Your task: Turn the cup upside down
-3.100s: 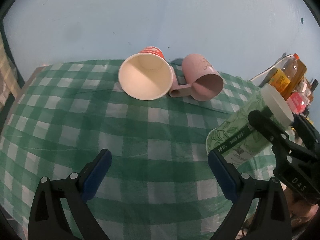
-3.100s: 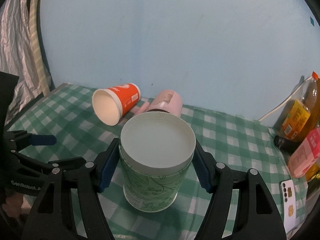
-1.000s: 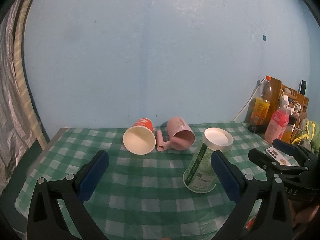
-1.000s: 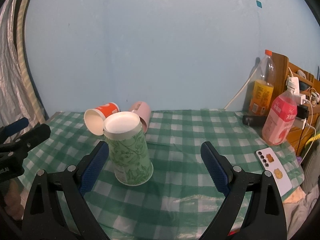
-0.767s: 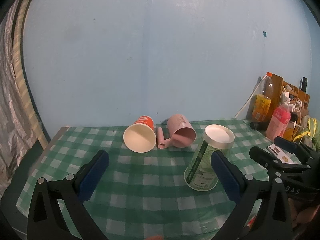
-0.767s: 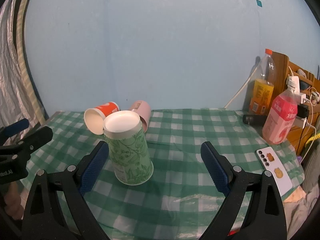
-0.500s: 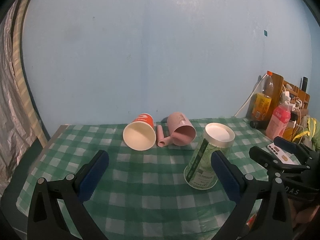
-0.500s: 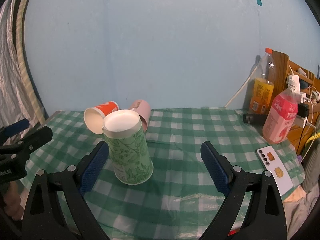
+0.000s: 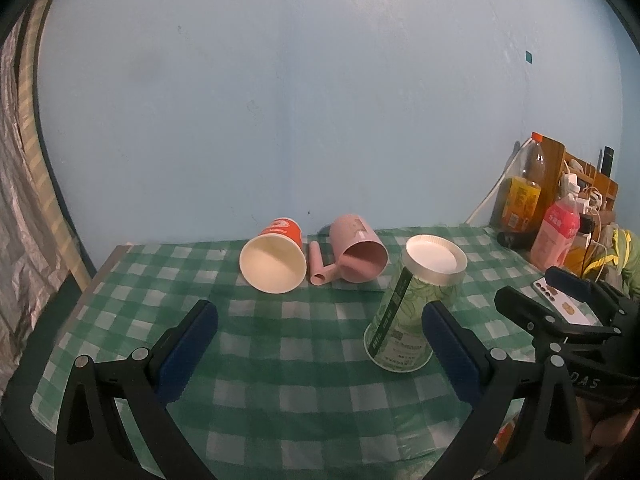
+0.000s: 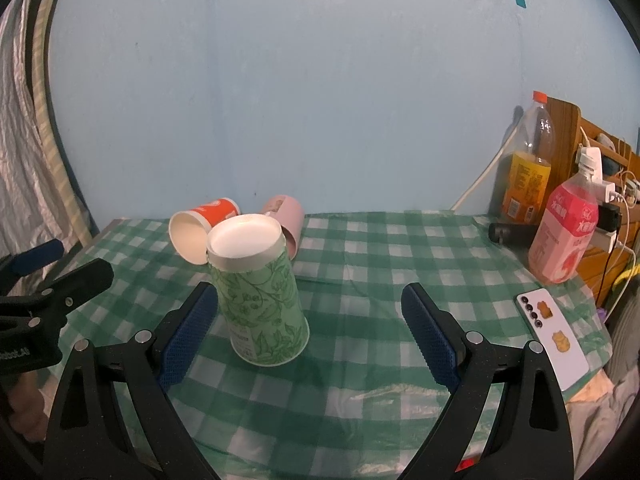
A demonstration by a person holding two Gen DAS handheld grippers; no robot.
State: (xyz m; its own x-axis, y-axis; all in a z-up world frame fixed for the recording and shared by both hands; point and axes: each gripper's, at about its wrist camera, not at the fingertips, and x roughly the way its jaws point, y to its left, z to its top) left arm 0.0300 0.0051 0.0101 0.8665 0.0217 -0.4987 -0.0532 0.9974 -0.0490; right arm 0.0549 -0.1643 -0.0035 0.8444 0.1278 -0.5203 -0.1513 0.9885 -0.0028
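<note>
A green leaf-patterned paper cup (image 10: 260, 296) stands upside down on the green checked tablecloth (image 10: 380, 264), white base up; it also shows in the left wrist view (image 9: 412, 316). My right gripper (image 10: 308, 336) is open and empty, drawn back from the cup, which stands just inside its left finger. My left gripper (image 9: 320, 348) is open and empty, low over the cloth's front, with the cup just left of its right finger. An orange paper cup (image 9: 276, 256) and a pink mug (image 9: 356, 254) lie on their sides at the back.
At the right edge stand an orange drink bottle (image 10: 524, 176), a pink drink bottle (image 10: 564, 236), a black cylinder (image 10: 510, 234), a white phone (image 10: 554, 332) and a wooden rack with cables (image 10: 600, 152). A blue wall rises behind the table. Curtains hang at the left.
Three seconds ago my right gripper held the green cup; it has let go and both grippers have pulled back. Over the last second almost nothing moves.
</note>
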